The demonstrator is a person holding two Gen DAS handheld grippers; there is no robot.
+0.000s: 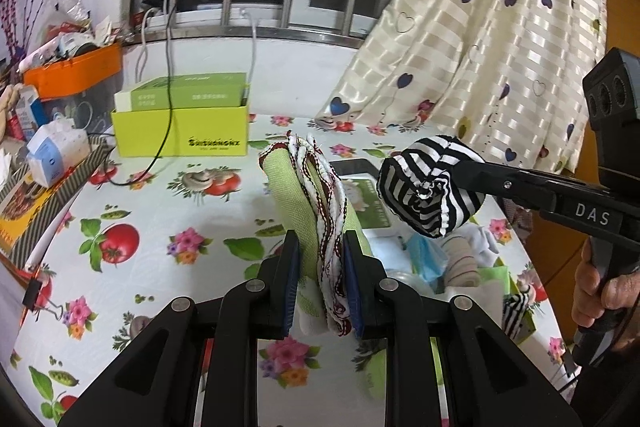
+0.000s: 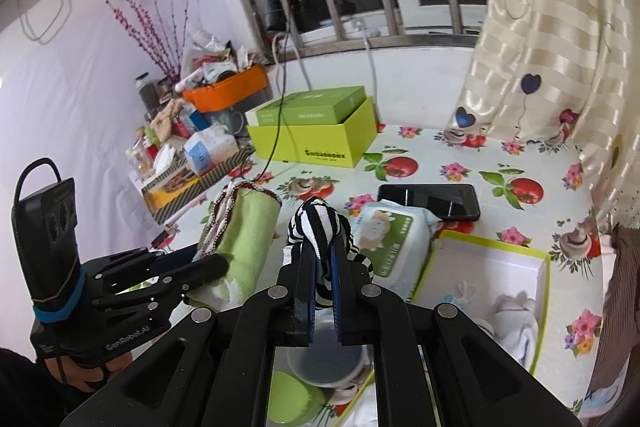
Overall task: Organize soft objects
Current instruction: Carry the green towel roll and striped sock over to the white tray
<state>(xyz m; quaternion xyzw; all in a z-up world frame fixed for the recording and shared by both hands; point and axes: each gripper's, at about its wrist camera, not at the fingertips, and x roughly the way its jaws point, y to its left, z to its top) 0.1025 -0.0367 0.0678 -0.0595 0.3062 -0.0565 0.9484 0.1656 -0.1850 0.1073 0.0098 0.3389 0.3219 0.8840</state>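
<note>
My left gripper (image 1: 320, 247) is shut on a rolled green cloth with red-and-white trim (image 1: 308, 195) and holds it above the flowered tablecloth; it also shows in the right wrist view (image 2: 244, 227). My right gripper (image 2: 322, 255) is shut on a black-and-white striped sock ball (image 2: 318, 223), held up in the air; it shows in the left wrist view (image 1: 432, 187) too, to the right of the green cloth. A lime-edged open box (image 2: 480, 259) at the lower right holds white and pale soft items (image 2: 516, 315).
A lime-green box (image 1: 180, 135) with a cable over it stands at the back. A wet-wipe pack (image 2: 384, 227) and a black phone (image 2: 432, 199) lie mid-table. Clutter and an orange tray (image 1: 72, 71) line the left. A curtain (image 1: 500, 47) hangs at the right. A cup (image 2: 328, 367) sits below my right gripper.
</note>
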